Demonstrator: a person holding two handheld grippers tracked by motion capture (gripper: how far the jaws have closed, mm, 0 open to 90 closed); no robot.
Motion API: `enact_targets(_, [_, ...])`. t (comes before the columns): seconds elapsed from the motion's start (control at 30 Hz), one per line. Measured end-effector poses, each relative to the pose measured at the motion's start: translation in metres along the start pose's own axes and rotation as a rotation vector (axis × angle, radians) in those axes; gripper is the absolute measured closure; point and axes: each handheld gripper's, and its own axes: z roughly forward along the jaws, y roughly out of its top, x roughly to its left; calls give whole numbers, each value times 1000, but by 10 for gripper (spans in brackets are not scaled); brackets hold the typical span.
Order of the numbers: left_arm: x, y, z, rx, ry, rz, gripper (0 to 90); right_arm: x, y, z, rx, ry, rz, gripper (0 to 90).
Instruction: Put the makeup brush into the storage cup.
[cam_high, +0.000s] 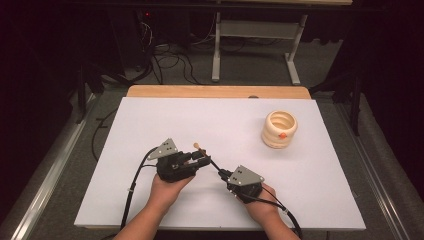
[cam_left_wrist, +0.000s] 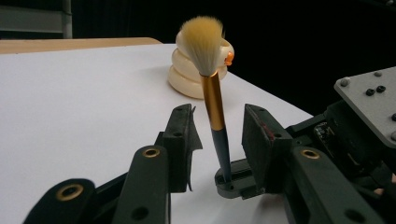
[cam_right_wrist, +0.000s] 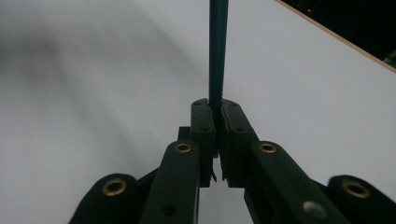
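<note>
On the white bench (cam_high: 150, 200), the right gripper (cam_right_wrist: 215, 116) clamps a makeup brush (cam_left_wrist: 212, 100) upright by its handle; the left gripper's (cam_left_wrist: 219, 135) fingers stand narrowly either side, not touching it.

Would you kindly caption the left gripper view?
Makeup brush upright between the left gripper's open jaws, cream ridged holder behind.

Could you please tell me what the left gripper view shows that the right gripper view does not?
Left gripper view: the brush with its bristles and gold ferrule, the cream holder behind it, and the left gripper with its jaws open either side of the handle. Right gripper view: the right gripper shut on the brush, seen close up. Both: the dark handle and the white table.
</note>
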Motion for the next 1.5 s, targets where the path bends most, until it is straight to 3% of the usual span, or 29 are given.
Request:
enact_targets(0.43, [1, -1, -1, -8, -14, 1, 783, 2, 0, 1, 1, -3, -4, 877])
enact_targets(0.87, [1, -1, 0, -11, -58, -1, 823, 2, 0, 2, 10, -10, -13, 875])
enact_targets(1.3, [1, -2, 1, -9, -74, 3, 830, 2, -1, 4, 12, -14, -11, 865])
enact_targets(1.5, [0, -2, 2, -3, -79, 5, 829, 1, -1, 4, 12, -11, 0, 769])
